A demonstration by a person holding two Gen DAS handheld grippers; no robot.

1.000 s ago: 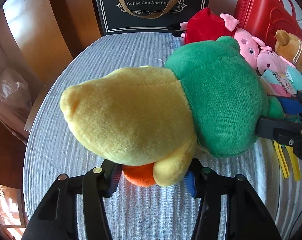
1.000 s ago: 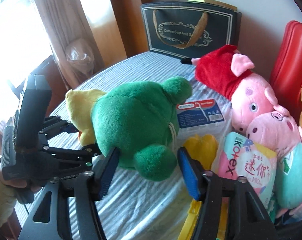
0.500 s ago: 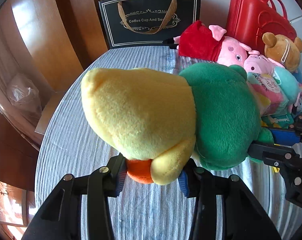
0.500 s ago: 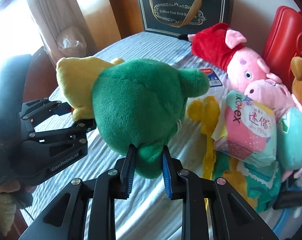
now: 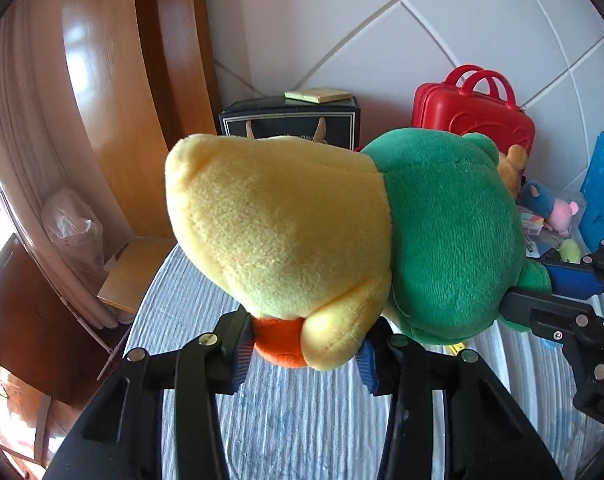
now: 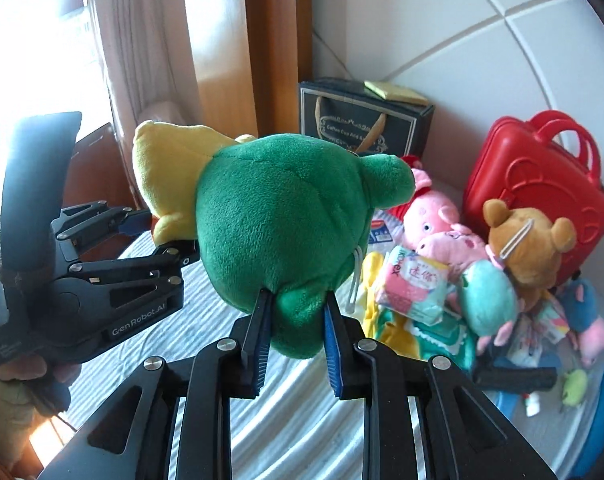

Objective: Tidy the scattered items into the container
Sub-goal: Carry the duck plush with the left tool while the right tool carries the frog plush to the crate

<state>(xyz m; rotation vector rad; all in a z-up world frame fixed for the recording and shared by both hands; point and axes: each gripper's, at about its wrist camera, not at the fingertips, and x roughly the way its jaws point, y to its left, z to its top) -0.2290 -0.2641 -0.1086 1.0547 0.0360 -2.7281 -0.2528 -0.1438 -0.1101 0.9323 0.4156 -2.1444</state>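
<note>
A plush toy point(image 5: 302, 232) with a yellow head, orange beak and green body point(image 6: 277, 220) hangs in the air above the striped table, carried by both grippers. My left gripper point(image 5: 304, 356) is shut on its orange beak and a yellow limb; the right wrist view shows this gripper point(image 6: 161, 236) at the toy's left side. My right gripper point(image 6: 297, 332) is shut on a green foot, and in the left wrist view it point(image 5: 538, 292) comes in from the right. A blue container point(image 5: 602, 192) with small toys in it stands at the far right.
Against the tiled wall stand a red case point(image 6: 542, 184) and a black gift bag point(image 6: 362, 120). Pink pig plushes point(image 6: 430, 216), a brown bear point(image 6: 522, 232) and a pink packet point(image 6: 414, 284) lie piled at the right. The striped tablecloth point(image 6: 302, 420) lies below the toy.
My right gripper closed on the green foot. Both grippers then rose together, lifting the plush off the table, so the wall now fills the background.
</note>
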